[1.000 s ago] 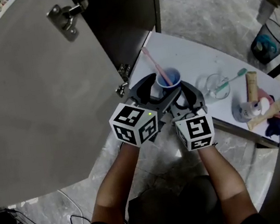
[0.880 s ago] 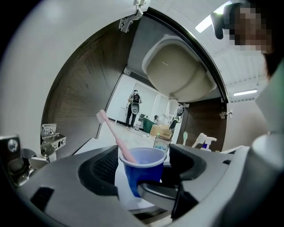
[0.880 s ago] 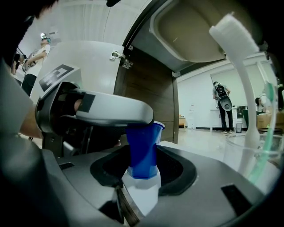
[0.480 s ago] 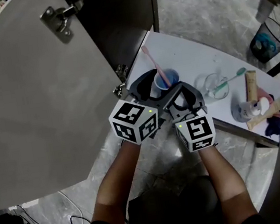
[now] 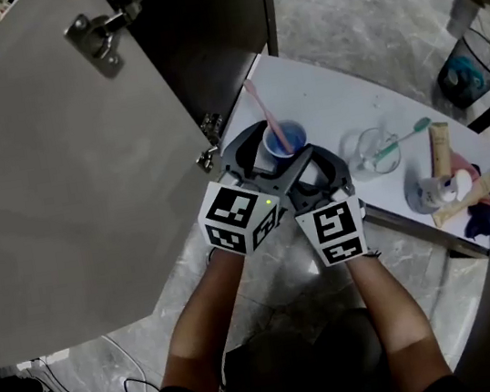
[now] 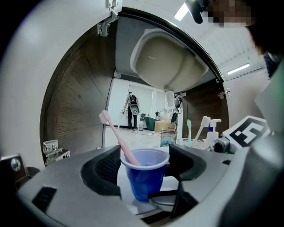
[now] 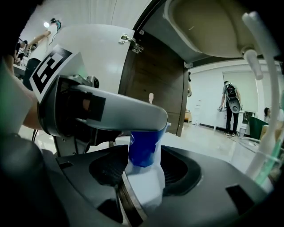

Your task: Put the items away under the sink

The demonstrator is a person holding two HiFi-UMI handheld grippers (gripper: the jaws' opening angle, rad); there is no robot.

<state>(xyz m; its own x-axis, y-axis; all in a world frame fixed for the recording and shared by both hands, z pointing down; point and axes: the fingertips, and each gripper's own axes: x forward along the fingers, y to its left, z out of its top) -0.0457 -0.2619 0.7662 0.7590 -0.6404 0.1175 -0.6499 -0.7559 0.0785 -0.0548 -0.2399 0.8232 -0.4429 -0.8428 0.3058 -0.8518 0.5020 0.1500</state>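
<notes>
Blue plastic cup w/ pink toothbrush is clenched by L gripper over white cabinet floor, below beige sink basin. R gripper jaws are spread, flanking cup base.

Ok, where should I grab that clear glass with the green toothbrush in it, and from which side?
I'd take the clear glass by its wall, about mid-height, a jaw on each side: it stands upright and round. Come from the blue cup's side, where the shelf is bare; the green toothbrush leans out the other way, toward the crowded tubes.
</notes>
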